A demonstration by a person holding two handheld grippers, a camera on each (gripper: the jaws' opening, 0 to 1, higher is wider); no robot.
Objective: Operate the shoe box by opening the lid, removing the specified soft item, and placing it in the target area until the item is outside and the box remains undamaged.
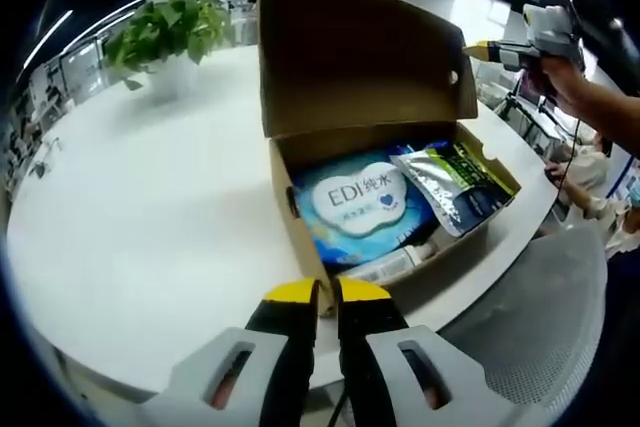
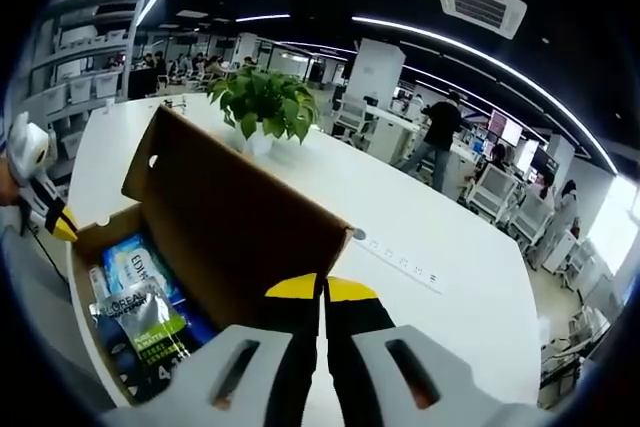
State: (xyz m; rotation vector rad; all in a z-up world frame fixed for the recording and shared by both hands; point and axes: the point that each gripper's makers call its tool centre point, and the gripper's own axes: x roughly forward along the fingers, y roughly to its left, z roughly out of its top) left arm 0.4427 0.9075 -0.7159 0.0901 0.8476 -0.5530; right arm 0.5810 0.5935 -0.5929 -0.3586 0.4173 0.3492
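A brown cardboard shoe box (image 1: 300,222) stands open on the white table (image 1: 140,217), its lid (image 1: 350,57) raised upright. Inside lie a soft blue-and-white wipes pack (image 1: 358,202), a silver-green pouch (image 1: 455,187) and a white tube (image 1: 395,265). My left gripper (image 1: 326,293) has its jaws pinched together at the box's near corner. My right gripper (image 2: 322,289) is shut on the lid's (image 2: 240,227) top edge; it comes in at the lid's right side as the right gripper (image 1: 484,49) in the left gripper view. The wipes pack (image 2: 132,265) and pouch (image 2: 150,332) lie below, with the left gripper (image 2: 60,225) at the box corner.
A potted plant (image 1: 170,32) (image 2: 262,102) stands on the table beyond the box. A grey mesh chair (image 1: 545,307) sits by the table edge to the right. A person's arm (image 1: 595,97) holds the right gripper. People and desks (image 2: 440,137) fill the office behind.
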